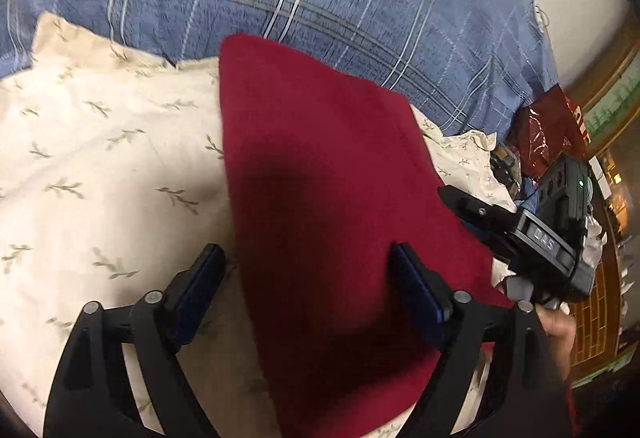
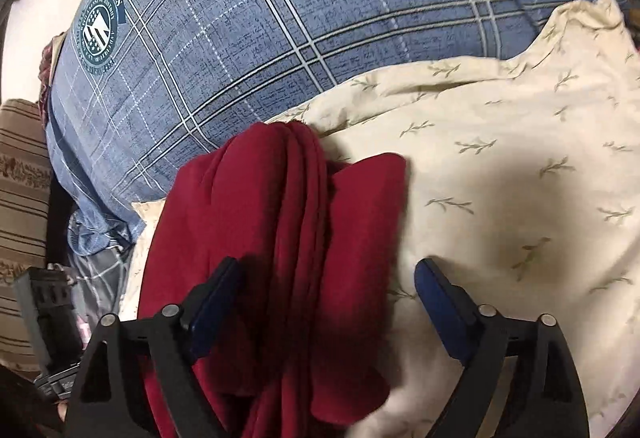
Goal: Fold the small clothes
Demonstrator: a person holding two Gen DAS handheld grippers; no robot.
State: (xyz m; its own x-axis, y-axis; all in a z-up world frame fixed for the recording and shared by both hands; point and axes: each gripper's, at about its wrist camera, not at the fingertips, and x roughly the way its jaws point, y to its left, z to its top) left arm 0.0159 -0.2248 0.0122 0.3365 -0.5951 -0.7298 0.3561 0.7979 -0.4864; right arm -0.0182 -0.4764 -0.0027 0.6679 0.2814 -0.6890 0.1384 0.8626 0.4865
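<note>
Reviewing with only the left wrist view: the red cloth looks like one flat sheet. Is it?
Observer: No. In the right wrist view the dark red fabric garment is bunched, with lengthwise ridges down its middle.
Operator: Is anything clamping it on that side?
Observer: No. The right gripper is open, with one finger over the garment and the other over the cream leaf-print sheet.
Operator: Anything else I'm missing?
Observer: The blue plaid cover carries a round dark-teal emblem.

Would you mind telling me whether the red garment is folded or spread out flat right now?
Folded: in the right wrist view the red garment shows several stacked layered edges on the cream sheet.
</note>
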